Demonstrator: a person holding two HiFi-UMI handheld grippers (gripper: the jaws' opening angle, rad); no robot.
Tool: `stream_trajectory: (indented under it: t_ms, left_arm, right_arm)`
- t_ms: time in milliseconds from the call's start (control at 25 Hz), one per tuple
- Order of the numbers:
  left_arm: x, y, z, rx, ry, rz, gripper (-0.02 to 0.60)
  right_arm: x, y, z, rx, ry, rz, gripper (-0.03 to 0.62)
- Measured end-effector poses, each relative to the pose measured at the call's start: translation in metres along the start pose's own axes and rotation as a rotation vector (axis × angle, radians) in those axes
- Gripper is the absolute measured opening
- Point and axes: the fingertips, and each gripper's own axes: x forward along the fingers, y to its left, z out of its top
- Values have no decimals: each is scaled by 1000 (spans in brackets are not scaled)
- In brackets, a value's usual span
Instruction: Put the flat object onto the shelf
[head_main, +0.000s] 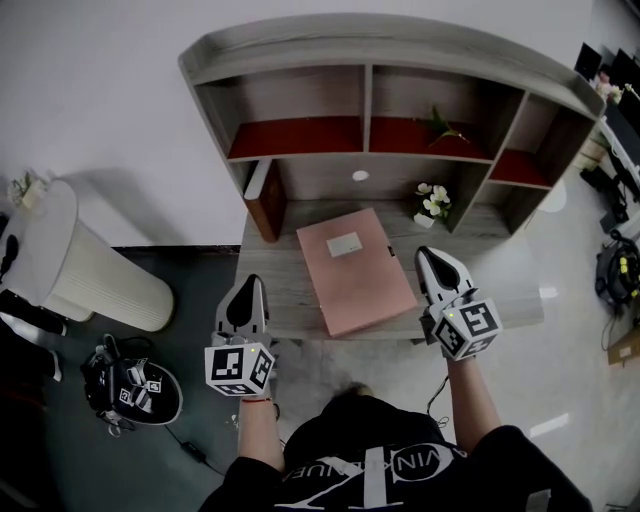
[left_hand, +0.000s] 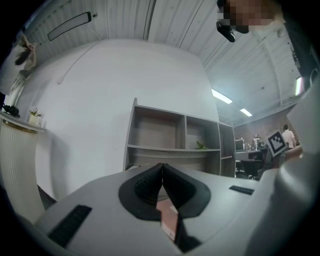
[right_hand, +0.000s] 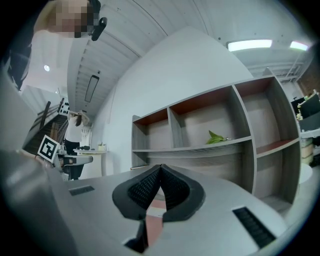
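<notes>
Grey shelf (head_main: 390, 50) w/ red boards, standing at back of bench (head_main: 270, 290). Upper bays bare except for a green sprig (head_main: 440, 125) in the mid-right one. Lower mid bay open, w/ a brown upright slab (head_main: 264, 205) at its left wall.

Pink flat object (head_main: 355, 272) w/ white label (head_main: 343, 243), lying flat on bench in front of shelf, a bit askew to bench edge, between the two grippers. Not on any shelf board yet.

On L side, left gripper (head_main: 253, 282): level, pointing toward shelf, just beside flat object's left edge and apart from it as far as head view shows. Jaws pressed together, pinching nothing; only a sliver of pink seen past them, low down.

On R side, right gripper (head_main: 430, 254): also level, aimed at shelf, just beside flat object's right edge, no contact visible. Jaws pressed together too, nothing between pads; same pink sliver below.

Small white flowers (head_main: 432, 203) on bench near flat object's far right corner, under shelf's lower board.

Progress, as a judgement: at the very start, nothing done. Flat object ungrasped, both grippers empty and flanking it. Left to do: spread jaws, take hold at an edge (prob. both sides, given its width), lift clear of bench, slide onto a red board. Left and far-right upper bays look free; sprig bay less so. Flowers close enough to get knocked on the way up.
</notes>
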Motion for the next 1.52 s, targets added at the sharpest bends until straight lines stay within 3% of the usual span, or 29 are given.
stream_trajectory:
  t_ms: [440, 1520]
  left_arm:
    - [4, 4, 9, -3, -12, 2, 6]
    - [-5, 15, -14, -48, 25, 29, 6]
  right_arm:
    - [-3, 4, 20, -63, -11, 83, 9]
    - [-9, 10, 10, -9, -43, 98, 9]
